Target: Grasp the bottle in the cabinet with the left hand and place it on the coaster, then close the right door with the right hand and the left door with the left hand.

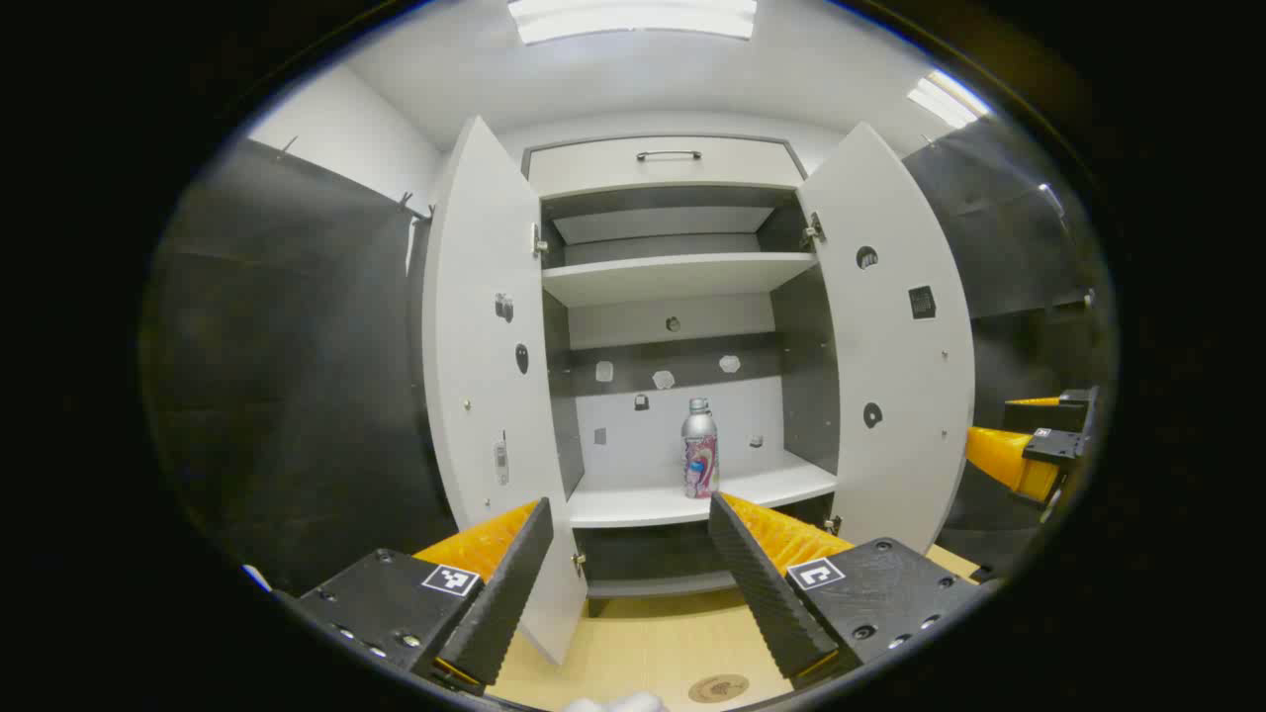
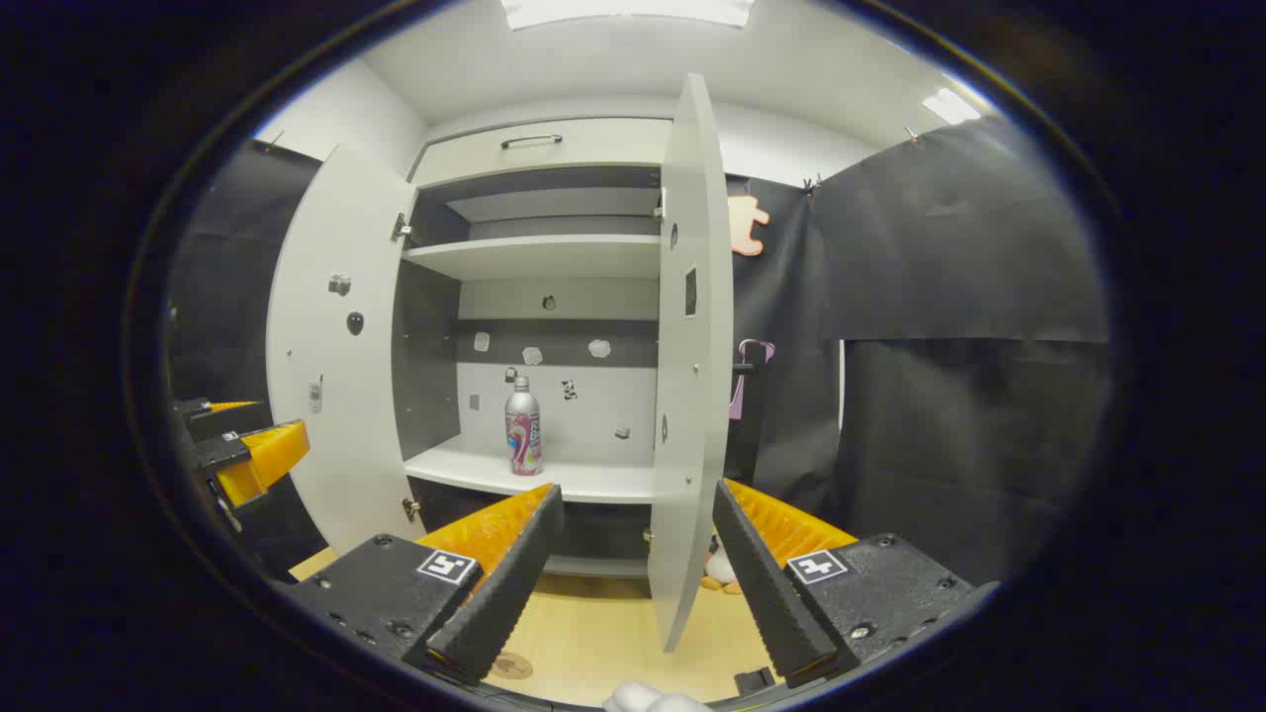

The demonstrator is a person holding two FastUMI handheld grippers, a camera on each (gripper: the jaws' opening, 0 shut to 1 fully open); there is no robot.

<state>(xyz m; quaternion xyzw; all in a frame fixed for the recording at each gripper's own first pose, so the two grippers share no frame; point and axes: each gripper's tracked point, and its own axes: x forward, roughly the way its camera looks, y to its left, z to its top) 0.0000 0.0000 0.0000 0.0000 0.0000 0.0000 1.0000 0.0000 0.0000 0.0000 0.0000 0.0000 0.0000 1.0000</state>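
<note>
Bottle (image 1: 699, 450) on cabinet shelf (image 1: 692, 499)

Silver bottle (image 1: 699, 450) with pink-blue label, white cabinet (image 1: 673, 282), orange-black ribbed jaws.

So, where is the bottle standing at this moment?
The bottle stands upright on the lower shelf of the open cabinet, between the two open doors; in the left gripper view it sits just above the left gripper.

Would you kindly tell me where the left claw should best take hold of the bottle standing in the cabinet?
Grip the silver metal bottle with the pink label around its straight labelled body, coming level from the open front. It stands upright on the white lower shelf, and the open left claw already faces it.
</note>
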